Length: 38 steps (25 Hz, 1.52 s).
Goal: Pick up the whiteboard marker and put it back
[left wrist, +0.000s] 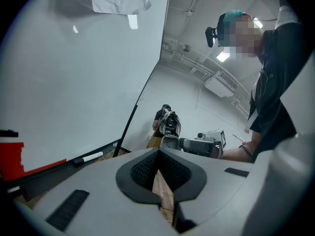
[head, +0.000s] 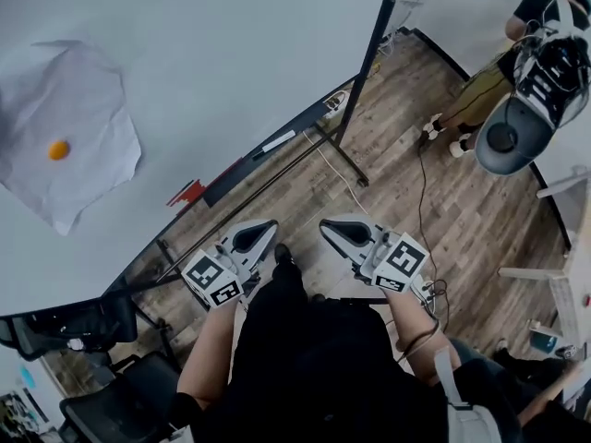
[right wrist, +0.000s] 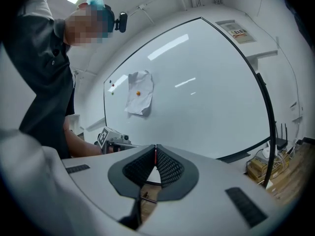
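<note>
The whiteboard marker (head: 277, 141), white with a dark cap, lies on the black tray (head: 235, 172) along the whiteboard's lower edge; it also shows in the left gripper view as the marker (left wrist: 88, 158). My left gripper (head: 267, 227) and right gripper (head: 329, 228) hang side by side over the wooden floor, below the tray and apart from the marker. Both are shut with nothing between the jaws, as seen at the left gripper (left wrist: 158, 154) and the right gripper (right wrist: 156, 149). Each gripper view catches the other gripper beside it.
A red eraser (head: 187, 192) sits on the tray left of the marker. A crumpled paper (head: 65, 127) hangs on the whiteboard (head: 231, 44) under an orange magnet (head: 58, 149). The board's black stand leg (head: 342, 155), floor cables, a black chair (head: 102, 404) and another person (head: 517, 53) surround me.
</note>
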Motion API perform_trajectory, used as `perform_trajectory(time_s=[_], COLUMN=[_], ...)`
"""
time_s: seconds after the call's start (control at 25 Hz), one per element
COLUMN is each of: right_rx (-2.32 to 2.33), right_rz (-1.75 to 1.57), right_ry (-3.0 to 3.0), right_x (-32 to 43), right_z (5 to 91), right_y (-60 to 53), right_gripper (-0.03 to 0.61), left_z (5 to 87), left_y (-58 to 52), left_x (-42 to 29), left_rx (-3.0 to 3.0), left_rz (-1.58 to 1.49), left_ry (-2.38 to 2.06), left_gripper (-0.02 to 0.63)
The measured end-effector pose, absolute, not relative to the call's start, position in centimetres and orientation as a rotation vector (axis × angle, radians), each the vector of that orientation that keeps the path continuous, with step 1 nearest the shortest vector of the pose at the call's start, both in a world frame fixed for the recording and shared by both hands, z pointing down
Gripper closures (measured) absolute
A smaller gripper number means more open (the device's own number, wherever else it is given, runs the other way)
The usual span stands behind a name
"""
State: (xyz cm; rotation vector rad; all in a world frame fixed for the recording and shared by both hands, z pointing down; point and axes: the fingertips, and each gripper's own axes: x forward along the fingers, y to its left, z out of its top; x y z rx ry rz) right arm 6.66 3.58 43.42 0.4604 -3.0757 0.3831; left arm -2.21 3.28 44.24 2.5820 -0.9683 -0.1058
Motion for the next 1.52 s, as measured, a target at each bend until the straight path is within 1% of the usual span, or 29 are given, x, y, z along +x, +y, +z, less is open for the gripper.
perform_trajectory(time_s=[0.64,1.0,1.24,1.52], right_rx=[0.496,0.398,0.227,0.037], right_rz=[0.331,0.317,0.302,0.229], right_ry=[-3.024,-3.021,-3.026,-3.036], right_x=[-0.3,-0.3,0.7,1.2], right_z=[42.1,42.4,42.9,42.9], right_y=[-9.8,-13.5,-16.0,-18.0], right_gripper=[0.557,0.557,0.557,0.557], left_z=[45.3,46.1,46.9,46.0], left_y=[-7.7,-10.0,-11.1,-12.2], left_x=[-6.9,-7.9,-7.6,-6.5], left_rx=[2.522,2.454,2.346,2.290], left_rz=[-0.157,-0.145,-0.124,-0.121], left_ry=[-0.999,-1.156,-1.305,-1.414], left_gripper=[0.603,0.603,0.603,0.603])
